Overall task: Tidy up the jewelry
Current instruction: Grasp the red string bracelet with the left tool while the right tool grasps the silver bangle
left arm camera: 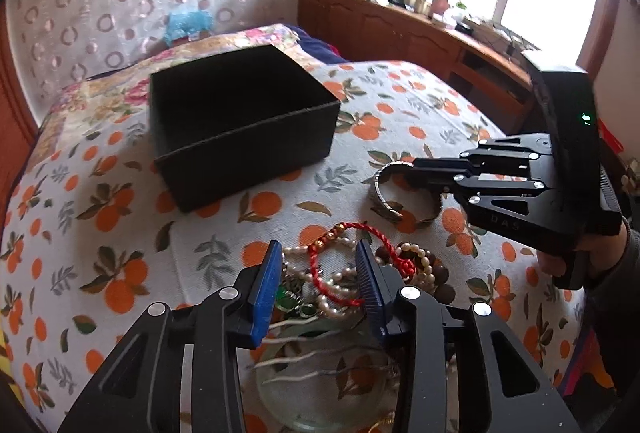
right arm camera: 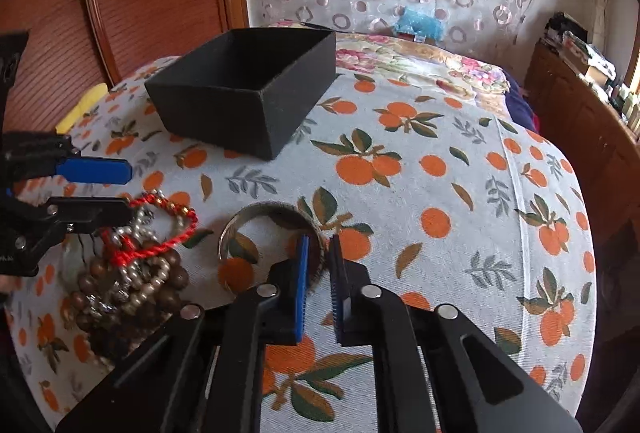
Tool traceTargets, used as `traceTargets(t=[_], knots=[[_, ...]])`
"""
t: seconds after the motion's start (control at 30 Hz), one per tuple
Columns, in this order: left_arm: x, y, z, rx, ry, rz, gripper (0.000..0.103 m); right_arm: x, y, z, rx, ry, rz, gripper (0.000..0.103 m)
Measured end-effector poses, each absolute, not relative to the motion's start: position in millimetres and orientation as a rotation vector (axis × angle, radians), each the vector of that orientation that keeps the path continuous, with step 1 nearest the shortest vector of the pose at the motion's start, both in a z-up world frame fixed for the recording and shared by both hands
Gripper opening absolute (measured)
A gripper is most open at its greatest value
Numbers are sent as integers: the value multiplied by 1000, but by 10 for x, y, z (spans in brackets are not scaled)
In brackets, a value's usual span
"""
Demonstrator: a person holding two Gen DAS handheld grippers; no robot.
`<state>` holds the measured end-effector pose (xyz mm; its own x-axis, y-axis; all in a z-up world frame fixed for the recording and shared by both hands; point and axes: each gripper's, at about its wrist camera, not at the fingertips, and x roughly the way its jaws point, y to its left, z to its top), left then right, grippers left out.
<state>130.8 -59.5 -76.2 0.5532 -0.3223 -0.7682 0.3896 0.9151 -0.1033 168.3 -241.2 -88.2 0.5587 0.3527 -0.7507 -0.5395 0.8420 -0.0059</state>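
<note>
Right wrist view: blue ribbed pads clamped on the wall of a metal bangle.

Right gripper (right arm camera: 318, 253) pinches the wide silvery bangle (right arm camera: 240, 229) at its right side, centre of frame, on the orange-print woven cloth (right arm camera: 440, 161). Over in the left wrist view, the left gripper (left arm camera: 318, 261) straddles the tangled heap at lower centre: a twisted red cord bracelet (left arm camera: 320, 265), pearl strands (left arm camera: 416, 253), round brown wooden beads (left arm camera: 440, 287). Its jaws stand partly apart around the cord and pearls; whether the pads actually press on them, I cannot tell. Matte black open-topped rectangular box (left arm camera: 244, 121) sits upper left, well apart from the heap.
</note>
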Motion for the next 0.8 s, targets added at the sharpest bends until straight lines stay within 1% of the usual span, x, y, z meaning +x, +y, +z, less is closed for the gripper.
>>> traceTargets(t=[0.03, 0.07, 0.13, 0.17, 0.2, 0.23, 0.37, 0.57, 0.8], knots=[[1344, -627, -791, 91, 903, -421, 31, 1693, -2422, -881, -241, 825, 533, 9], [1363, -647, -817, 98, 914, -421, 26, 1703, -2432, -879, -233, 827, 534, 9], [1397, -692, -867, 119, 930, -414, 23, 1708, -2435, -878, -229, 827, 534, 9], [1402, -698, -883, 128, 935, -410, 19, 1708, -2437, -876, -227, 827, 534, 9], [1411, -700, -900, 133, 938, -405, 11, 1708, -2437, -876, -228, 827, 533, 9], [1419, -705, -914, 137, 939, -400, 8, 1706, -2437, -877, -227, 827, 533, 9], [1403, -642, -890, 122, 913, -379, 8, 1706, -2439, -877, -227, 827, 532, 8], [1353, -493, -712, 79, 840, -348, 8, 1713, -2463, -868, -210, 826, 533, 6], [1408, -296, -530, 41, 771, -296, 8, 1683, -2455, -702, -193, 764, 536, 6]])
